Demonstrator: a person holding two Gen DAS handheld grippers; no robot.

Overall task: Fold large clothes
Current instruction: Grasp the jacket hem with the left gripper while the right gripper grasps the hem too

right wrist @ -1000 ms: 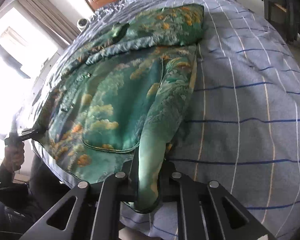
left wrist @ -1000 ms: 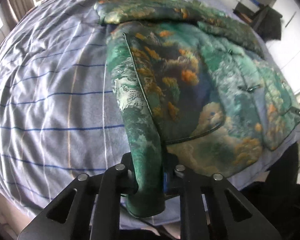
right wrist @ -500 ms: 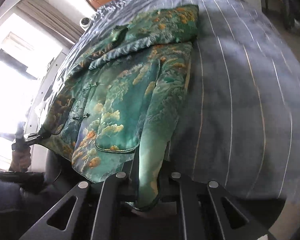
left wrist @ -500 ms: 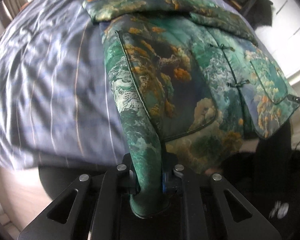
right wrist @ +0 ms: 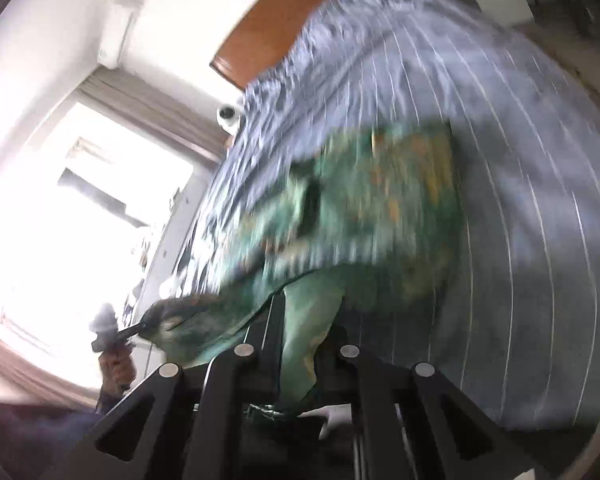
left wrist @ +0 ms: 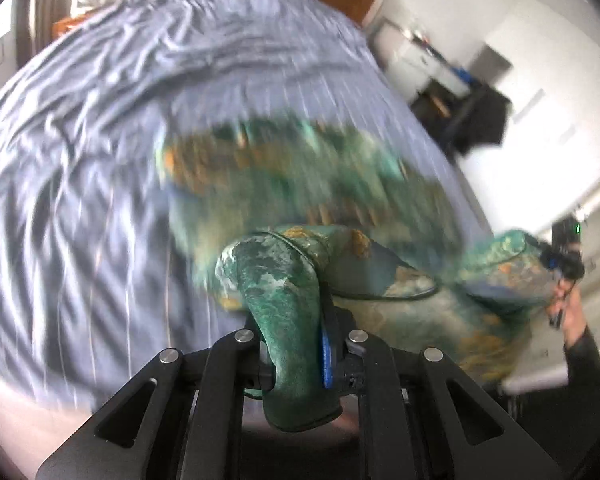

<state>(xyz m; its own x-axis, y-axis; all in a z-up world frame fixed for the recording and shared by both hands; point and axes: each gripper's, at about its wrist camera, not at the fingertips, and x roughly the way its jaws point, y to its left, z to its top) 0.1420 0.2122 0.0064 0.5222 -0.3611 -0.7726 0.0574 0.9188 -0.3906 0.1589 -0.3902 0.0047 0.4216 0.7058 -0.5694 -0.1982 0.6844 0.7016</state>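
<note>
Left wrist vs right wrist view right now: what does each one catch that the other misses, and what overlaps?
Left wrist only: the dark chair by the white wall, and the right gripper pinching the garment's far hem corner.

Right wrist only: the bright window with its curtain, and the left gripper holding the opposite corner.

Both: the green patterned jacket, the striped bedsheet, the wooden headboard, and a white camera beside the bed.

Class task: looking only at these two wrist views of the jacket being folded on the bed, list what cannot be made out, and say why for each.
- Jacket print and fastenings on its far part: motion blur, both views.
- Left gripper pads: covered by the clamped hem, left wrist view.
- Right gripper pads: covered by cloth, right wrist view.
- Outside the window: overexposed, right wrist view.
- Bedsheet stripes: smeared.
</note>
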